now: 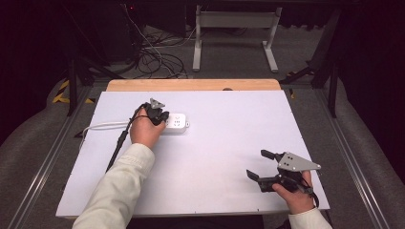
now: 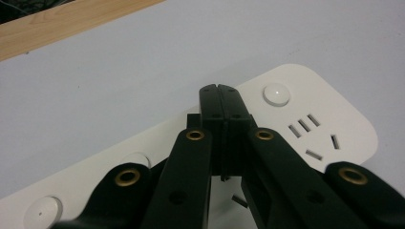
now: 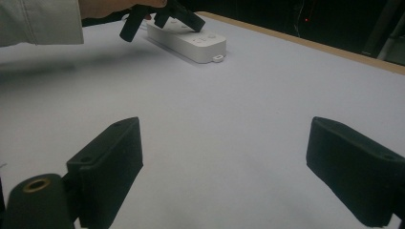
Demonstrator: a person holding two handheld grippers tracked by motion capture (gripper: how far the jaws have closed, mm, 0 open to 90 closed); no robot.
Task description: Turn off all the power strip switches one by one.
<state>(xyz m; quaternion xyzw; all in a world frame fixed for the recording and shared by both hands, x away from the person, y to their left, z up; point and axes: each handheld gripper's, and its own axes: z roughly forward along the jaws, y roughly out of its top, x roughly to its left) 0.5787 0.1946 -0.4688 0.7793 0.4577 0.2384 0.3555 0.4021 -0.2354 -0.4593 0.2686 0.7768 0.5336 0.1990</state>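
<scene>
My left tongs [image 1: 161, 116], pressed together and empty, sat over the strip [image 1: 177, 123] left of frame centre, its length running left-right. My right tongs [image 1: 261, 166] hung spread, lower right, well apart.

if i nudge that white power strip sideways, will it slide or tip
Power strip probably slides: it looks flat, low, smooth, on a smooth white table. Tipping seems unlikely. Its white cord may drag and swing it round.

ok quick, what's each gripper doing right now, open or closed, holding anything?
Left gripper: closed, holding nothing, tips over the white power strip.
Right gripper: open, holding nothing.
</scene>
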